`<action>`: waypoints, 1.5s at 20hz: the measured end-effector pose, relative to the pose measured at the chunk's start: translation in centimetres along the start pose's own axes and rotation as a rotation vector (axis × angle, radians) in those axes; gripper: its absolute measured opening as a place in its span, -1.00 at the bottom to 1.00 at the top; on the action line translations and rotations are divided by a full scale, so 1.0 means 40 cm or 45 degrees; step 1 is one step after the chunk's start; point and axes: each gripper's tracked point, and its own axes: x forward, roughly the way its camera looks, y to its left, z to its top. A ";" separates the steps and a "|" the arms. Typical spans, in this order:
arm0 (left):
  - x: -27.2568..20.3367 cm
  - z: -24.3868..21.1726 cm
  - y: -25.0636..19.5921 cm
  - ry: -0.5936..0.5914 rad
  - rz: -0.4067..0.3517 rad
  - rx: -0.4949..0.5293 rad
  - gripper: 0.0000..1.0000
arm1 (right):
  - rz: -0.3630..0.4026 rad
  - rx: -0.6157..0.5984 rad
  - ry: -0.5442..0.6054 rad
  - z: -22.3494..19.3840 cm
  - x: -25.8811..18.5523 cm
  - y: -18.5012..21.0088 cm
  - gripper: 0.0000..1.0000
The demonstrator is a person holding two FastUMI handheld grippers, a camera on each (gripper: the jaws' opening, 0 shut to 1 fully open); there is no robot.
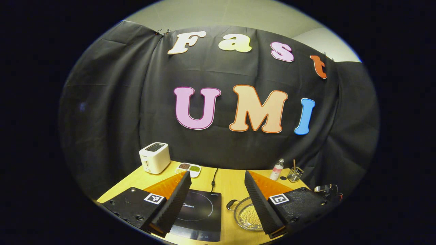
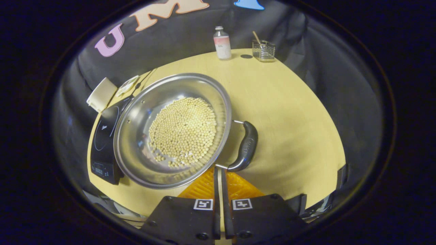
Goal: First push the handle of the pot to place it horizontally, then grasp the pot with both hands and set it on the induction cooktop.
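A steel pot [image 2: 143, 112] holding small pale beans [image 2: 184, 131] stands on the wooden table [image 2: 289, 112], right of the black induction cooktop [image 2: 104, 143]. Its black side handle [image 2: 246, 146] faces right and slightly toward me. My right gripper [image 2: 220, 170] is shut with nothing between its fingers, its tips at the pot's rim by the handle's near end. In the left gripper view, my left gripper [image 1: 217, 174] is open wide above the table's near edge, with the cooktop [image 1: 197, 214] between its fingers and the pot [image 1: 247, 214] partly hidden behind the right finger.
A white toaster [image 1: 155, 157] and a small dish of grains [image 1: 188, 168] stand at the back left. A bottle [image 2: 222, 43] and a wire holder [image 2: 263, 50] stand at the back right. The cooktop's cord [image 1: 214, 178] runs toward the back wall.
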 end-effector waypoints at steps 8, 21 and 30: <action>-0.026 0.014 -0.082 -0.019 -0.059 0.037 0.86 | 0.008 -0.005 -0.064 0.046 0.017 -0.025 -0.85; -0.176 -0.045 0.015 -0.022 0.121 -0.028 0.93 | 0.040 -0.052 -0.045 0.123 0.057 -0.052 -1.00; -0.282 -0.076 0.092 -0.023 0.271 -0.020 0.93 | 0.047 -0.068 -0.046 0.201 0.098 -0.063 -0.91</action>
